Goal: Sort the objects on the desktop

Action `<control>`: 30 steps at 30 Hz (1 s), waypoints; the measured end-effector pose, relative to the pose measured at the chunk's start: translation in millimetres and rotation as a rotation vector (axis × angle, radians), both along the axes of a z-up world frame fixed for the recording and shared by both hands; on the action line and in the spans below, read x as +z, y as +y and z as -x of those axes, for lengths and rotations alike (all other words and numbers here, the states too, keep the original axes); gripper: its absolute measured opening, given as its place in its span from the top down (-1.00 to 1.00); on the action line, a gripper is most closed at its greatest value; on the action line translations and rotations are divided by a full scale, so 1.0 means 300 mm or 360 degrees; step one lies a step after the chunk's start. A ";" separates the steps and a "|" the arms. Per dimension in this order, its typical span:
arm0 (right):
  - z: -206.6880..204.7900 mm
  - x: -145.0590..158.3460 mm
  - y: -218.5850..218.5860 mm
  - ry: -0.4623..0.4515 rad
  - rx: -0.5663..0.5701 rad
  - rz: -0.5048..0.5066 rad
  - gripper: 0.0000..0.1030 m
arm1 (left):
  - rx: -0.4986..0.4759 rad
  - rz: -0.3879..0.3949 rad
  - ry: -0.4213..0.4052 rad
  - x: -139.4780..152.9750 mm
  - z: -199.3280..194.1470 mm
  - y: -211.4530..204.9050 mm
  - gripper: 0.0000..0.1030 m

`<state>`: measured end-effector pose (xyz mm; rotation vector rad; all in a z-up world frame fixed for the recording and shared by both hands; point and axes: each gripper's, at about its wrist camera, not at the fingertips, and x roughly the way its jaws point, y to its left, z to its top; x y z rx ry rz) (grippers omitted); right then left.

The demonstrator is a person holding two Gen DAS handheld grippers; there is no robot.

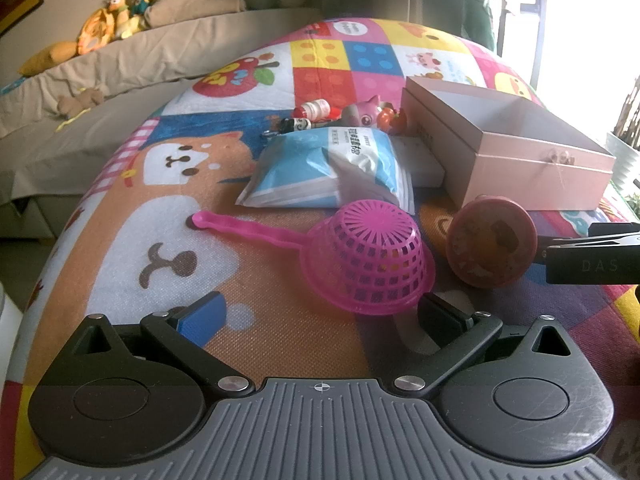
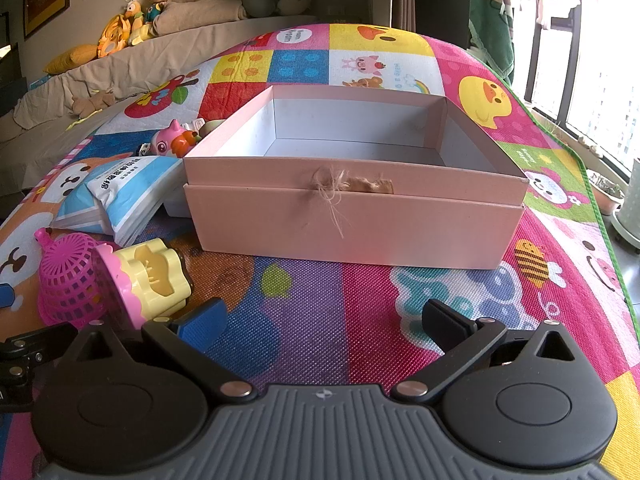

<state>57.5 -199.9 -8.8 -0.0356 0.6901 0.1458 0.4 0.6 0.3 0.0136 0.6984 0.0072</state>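
A pink plastic strainer [image 1: 360, 256] lies upside down on the cartoon play mat [image 1: 160, 208], just ahead of my open left gripper [image 1: 320, 316]. Right of it a round toy cake [image 1: 492, 240] lies on its side. Behind them are a blue-and-white packet [image 1: 328, 168], a pile of small toys [image 1: 348, 114] and an open pink box [image 1: 508, 148]. In the right wrist view the pink box [image 2: 352, 216] stands empty straight ahead of my open right gripper [image 2: 320, 320]. The toy cake [image 2: 148, 276], strainer [image 2: 68, 276] and packet [image 2: 120, 196] lie to its left. Neither gripper holds anything.
A bed with beige sheets, pillows and stuffed toys [image 1: 120, 20] runs along the left side and back. The right gripper's black arm [image 1: 592, 256] reaches in at the right edge of the left wrist view. Windows and potted plants [image 2: 608, 196] border the mat's right edge.
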 end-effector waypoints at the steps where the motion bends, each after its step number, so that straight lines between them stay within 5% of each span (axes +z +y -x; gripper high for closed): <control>1: 0.000 0.000 0.000 0.0000 0.0000 0.0000 -1.00 | 0.0000 0.0000 0.0000 0.000 0.000 0.000 -1.00; 30: 0.002 0.012 0.005 0.0073 0.0015 0.0016 -1.00 | 0.0002 -0.0006 0.0018 0.005 0.000 -0.007 -1.00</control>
